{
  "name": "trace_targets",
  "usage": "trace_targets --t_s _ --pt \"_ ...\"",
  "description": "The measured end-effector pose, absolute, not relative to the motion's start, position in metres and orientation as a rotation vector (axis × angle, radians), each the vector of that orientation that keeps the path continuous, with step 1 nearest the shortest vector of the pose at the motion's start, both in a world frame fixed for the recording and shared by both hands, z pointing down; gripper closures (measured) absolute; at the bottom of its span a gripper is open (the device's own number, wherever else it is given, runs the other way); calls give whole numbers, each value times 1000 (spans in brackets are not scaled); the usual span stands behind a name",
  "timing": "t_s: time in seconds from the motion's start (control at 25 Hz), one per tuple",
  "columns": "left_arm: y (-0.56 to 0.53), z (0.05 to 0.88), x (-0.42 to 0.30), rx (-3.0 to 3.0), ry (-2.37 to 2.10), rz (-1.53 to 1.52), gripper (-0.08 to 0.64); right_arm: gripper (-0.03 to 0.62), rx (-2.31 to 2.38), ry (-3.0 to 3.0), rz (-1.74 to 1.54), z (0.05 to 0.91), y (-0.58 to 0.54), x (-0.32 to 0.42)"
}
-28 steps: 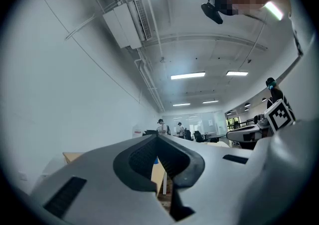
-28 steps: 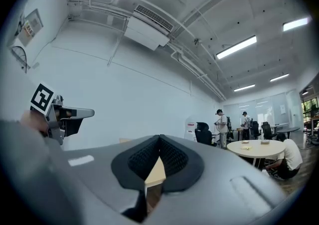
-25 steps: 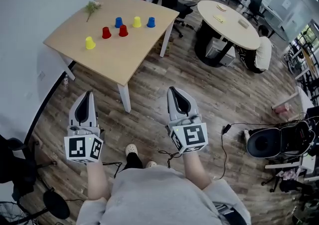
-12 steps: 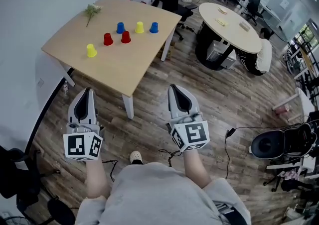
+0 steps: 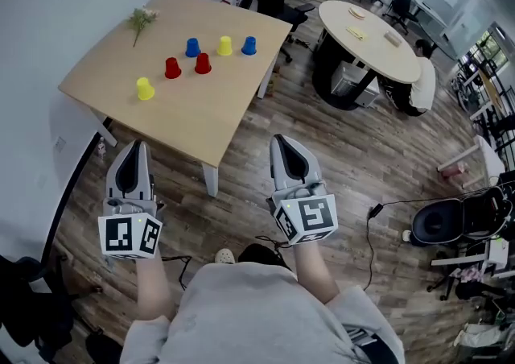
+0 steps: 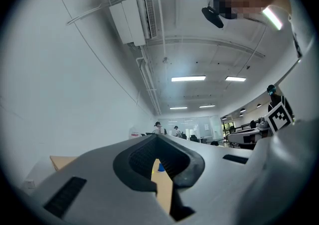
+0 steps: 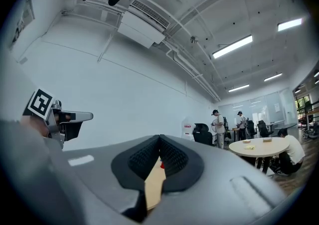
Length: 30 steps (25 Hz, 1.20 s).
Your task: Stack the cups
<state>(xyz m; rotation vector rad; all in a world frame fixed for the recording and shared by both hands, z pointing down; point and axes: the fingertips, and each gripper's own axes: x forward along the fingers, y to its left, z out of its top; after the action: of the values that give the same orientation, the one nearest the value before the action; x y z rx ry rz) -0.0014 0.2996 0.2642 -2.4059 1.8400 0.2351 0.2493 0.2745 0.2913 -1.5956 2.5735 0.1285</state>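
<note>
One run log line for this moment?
left gripper: shut, empty | right gripper: shut, empty | cups: six, unstacked, on table

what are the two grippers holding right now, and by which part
Nothing. The left gripper and the right gripper are both shut and empty, held short of the table where the cups stand.

Table (image 5: 181, 117) near edge and near corner bare: open approach. Six cups (image 5: 203, 64) strung across far half; sprig (image 5: 141, 18) at far left corner.
</note>
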Motion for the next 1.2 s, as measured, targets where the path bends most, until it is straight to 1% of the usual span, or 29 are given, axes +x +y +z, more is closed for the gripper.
trace_targets --t_s 0.24,0.52,1.2 --pt "275 277 -9 -2443 1851 231 552 580 -1633 2584 93 303 253 247" --pt "230 283 -21 -2422 1883 231 552 580 -1602 2593 89 308 198 236" --pt "62 267 -41 -2286 2020 238 552 580 -1411 2685 100 290 -5 207"
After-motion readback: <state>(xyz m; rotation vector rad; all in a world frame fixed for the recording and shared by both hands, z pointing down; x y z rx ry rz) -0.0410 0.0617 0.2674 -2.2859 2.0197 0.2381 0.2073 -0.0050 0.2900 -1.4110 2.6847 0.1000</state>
